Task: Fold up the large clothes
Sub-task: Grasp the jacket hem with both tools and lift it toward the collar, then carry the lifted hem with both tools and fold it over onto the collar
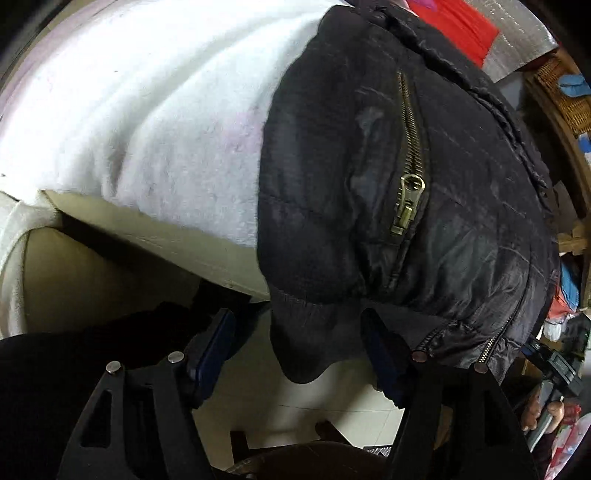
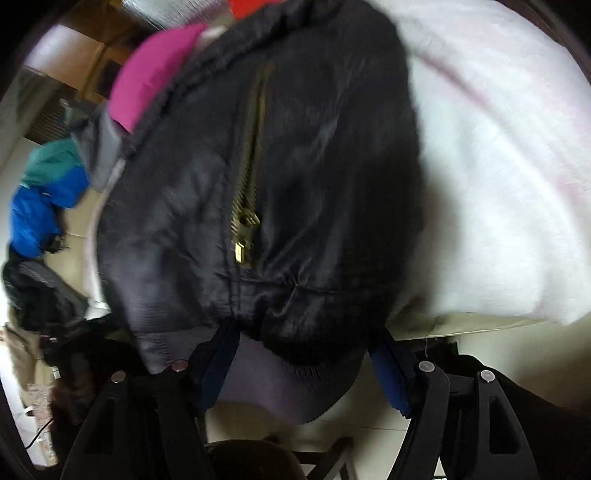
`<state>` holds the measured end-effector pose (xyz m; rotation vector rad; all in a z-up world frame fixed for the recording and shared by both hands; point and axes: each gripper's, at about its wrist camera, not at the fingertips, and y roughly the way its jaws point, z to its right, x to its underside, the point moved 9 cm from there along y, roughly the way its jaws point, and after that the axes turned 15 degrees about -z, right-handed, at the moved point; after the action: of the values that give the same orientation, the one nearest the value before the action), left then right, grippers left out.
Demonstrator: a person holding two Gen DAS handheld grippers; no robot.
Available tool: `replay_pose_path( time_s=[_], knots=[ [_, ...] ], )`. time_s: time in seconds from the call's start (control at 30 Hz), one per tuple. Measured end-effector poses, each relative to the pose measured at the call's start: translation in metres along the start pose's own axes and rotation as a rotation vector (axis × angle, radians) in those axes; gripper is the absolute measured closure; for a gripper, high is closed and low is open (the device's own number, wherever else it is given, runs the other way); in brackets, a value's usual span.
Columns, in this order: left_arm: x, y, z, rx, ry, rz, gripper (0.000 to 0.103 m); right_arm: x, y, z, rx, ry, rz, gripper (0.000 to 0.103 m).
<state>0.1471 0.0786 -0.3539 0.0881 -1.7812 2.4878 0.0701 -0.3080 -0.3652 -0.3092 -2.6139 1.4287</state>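
Note:
A black padded jacket [image 1: 424, 184] with brass pocket zips lies on a white fleece blanket [image 1: 155, 122], its ribbed hem hanging over the front edge. My left gripper [image 1: 299, 332] is open, its blue-padded fingers either side of the hanging hem. In the right wrist view the same jacket [image 2: 295, 184] fills the middle, blurred. My right gripper [image 2: 303, 350] is open, with the ribbed hem [image 2: 288, 384] hanging between its fingers. I see no finger pressing the cloth.
The blanket [image 2: 498, 166] covers a cream cushion [image 1: 177, 236]. Pink cloth [image 2: 155, 70] and a blue-green garment [image 2: 44, 199] lie at the left. A red cloth [image 1: 461, 26] and a wicker basket [image 1: 565, 99] are at the far right. Tiled floor [image 1: 343, 402] and a dark stool are below.

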Motion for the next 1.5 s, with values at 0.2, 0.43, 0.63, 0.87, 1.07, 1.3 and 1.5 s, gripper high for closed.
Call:
replay_pose_path(
  time_s=[0.2, 0.43, 0.63, 0.87, 1.07, 1.3, 1.5],
  knots=[
    [-0.001, -0.001, 0.009, 0.019, 0.048, 0.032, 0.051, 0.010, -0.036, -0.031, -0.042, -0.078, 0.076, 0.076],
    [0.006, 0.004, 0.003, 0.024, 0.038, -0.005, 0.041, 0.013, -0.030, -0.020, -0.078, -0.072, 0.046, 0.072],
    [0.008, 0.032, 0.016, 0.048, 0.067, -0.096, 0.019, 0.010, 0.015, -0.014, -0.062, -0.037, -0.076, 0.048],
    [0.017, 0.003, 0.027, 0.097, 0.115, -0.035, 0.092, 0.008, -0.030, -0.052, -0.014, -0.168, 0.008, 0.085],
    [0.022, -0.094, 0.073, 0.263, 0.251, 0.098, 0.093, -0.007, -0.115, -0.091, -0.052, -0.300, 0.206, 0.086],
    [-0.059, -0.199, 0.121, 0.336, 0.352, 0.292, 0.092, -0.086, -0.196, -0.124, -0.119, -0.283, 0.495, 0.086],
    [-0.198, -0.240, 0.156, 0.351, 0.327, 0.397, 0.092, -0.210, -0.231, -0.124, -0.129, -0.199, 0.628, 0.086]
  ],
)
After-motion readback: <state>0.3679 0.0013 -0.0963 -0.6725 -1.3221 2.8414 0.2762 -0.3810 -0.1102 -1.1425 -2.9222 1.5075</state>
